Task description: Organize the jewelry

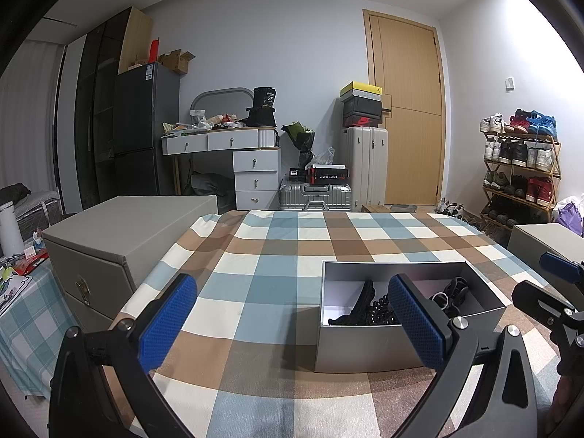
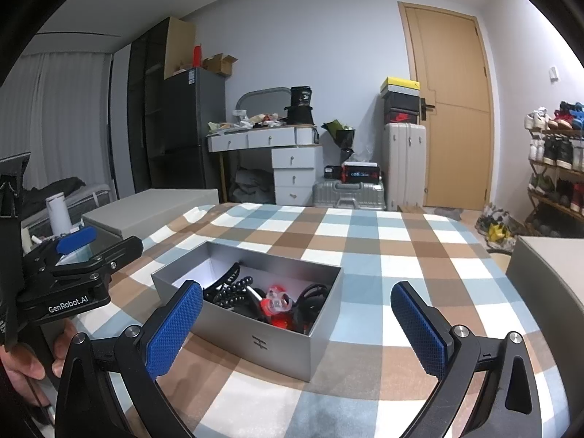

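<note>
An open grey box (image 2: 255,343) stands on the checked tablecloth (image 2: 365,255). It holds black hair clips (image 2: 226,284), a black coiled band (image 2: 310,299) and a red and clear piece (image 2: 277,303). In the left wrist view the box (image 1: 365,350) sits just right of centre, with black clips (image 1: 361,306) inside. My left gripper (image 1: 292,325) is open and empty, its right finger in front of the box. My right gripper (image 2: 297,328) is open and empty, near the box's front wall. Each gripper shows at the edge of the other's view.
A grey storage box (image 1: 120,241) stands at the table's left edge and another (image 2: 547,292) at its right. A side table with a white bottle (image 1: 9,226) is at far left. A dresser, suitcases, a door and a shoe rack (image 1: 522,168) stand beyond.
</note>
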Motion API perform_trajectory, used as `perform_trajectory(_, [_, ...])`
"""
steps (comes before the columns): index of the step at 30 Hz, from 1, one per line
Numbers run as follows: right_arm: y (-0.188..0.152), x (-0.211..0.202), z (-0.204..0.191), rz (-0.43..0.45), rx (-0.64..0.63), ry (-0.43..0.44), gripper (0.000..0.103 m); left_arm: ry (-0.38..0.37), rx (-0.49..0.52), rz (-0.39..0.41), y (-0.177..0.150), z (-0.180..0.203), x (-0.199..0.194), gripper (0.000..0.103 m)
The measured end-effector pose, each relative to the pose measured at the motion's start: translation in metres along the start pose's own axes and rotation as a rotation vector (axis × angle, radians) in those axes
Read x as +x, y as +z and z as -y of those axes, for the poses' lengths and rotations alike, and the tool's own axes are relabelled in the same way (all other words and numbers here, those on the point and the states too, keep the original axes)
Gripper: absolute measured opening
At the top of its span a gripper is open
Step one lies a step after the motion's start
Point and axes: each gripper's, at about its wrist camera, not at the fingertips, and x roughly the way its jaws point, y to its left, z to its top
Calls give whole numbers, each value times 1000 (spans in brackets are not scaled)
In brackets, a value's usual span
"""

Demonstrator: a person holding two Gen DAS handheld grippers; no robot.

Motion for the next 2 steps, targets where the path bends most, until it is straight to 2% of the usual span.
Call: perform_trajectory(2, [0,-1,0,3,0,0,103,-1,-1,-2,0,0,1,102])
